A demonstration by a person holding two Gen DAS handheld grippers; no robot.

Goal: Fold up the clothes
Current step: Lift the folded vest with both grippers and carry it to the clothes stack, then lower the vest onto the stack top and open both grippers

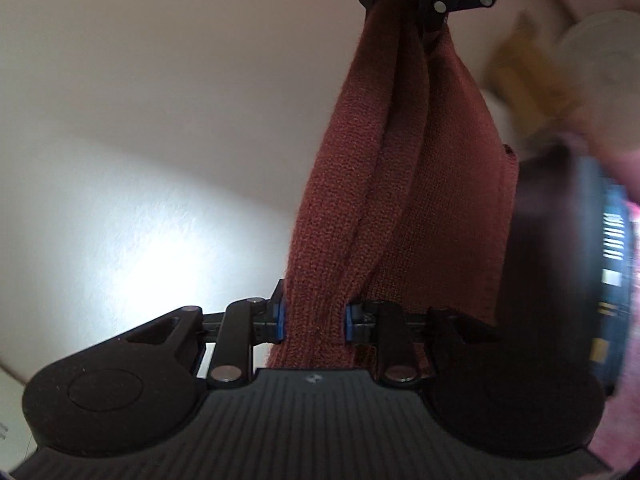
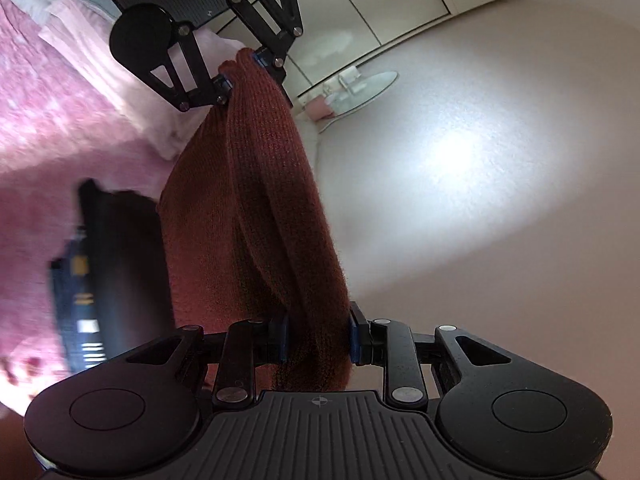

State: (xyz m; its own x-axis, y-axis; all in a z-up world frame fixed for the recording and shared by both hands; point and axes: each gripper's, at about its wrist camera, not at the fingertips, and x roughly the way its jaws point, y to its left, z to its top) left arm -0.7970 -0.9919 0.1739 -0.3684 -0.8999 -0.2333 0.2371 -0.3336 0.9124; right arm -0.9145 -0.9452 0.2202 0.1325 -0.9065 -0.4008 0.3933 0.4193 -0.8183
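Rust-red knit garment (image 1: 360, 208) is stretched in the air betw. the two grippers, bunched into long lengthwise folds, not resting on anything. Left gripper (image 1: 315, 322) is clamped on one end: blue pads (image 1: 281, 320) press the knit from both sides, a short tail pokes out behind them. Right gripper (image 2: 319, 336) is clamped on the other end the same way. Each wrist cam shows the opposite gripper at the far end of the cloth, so they face each other w/ the garment as a taut band betw. them.

Step in hand, as I read it: carrying the lifted garment over to lay it flat for the fold. To do it well: keep both grips firm, as the knit is thick and stretchy and could creep out of the pads; hold the ends level and apart enough that the band doesn't sag; the bunched folds want shaking out or spreading before it goes down, else the fold comes out lumpy

Pose: both grippers tip a bit below level, held up clear of the pink bedspread (image 2: 60, 128), which lies off to the left in the right wrist view. White floor (image 2: 460, 160) is below. Bg blur suggests both hands are moving fast
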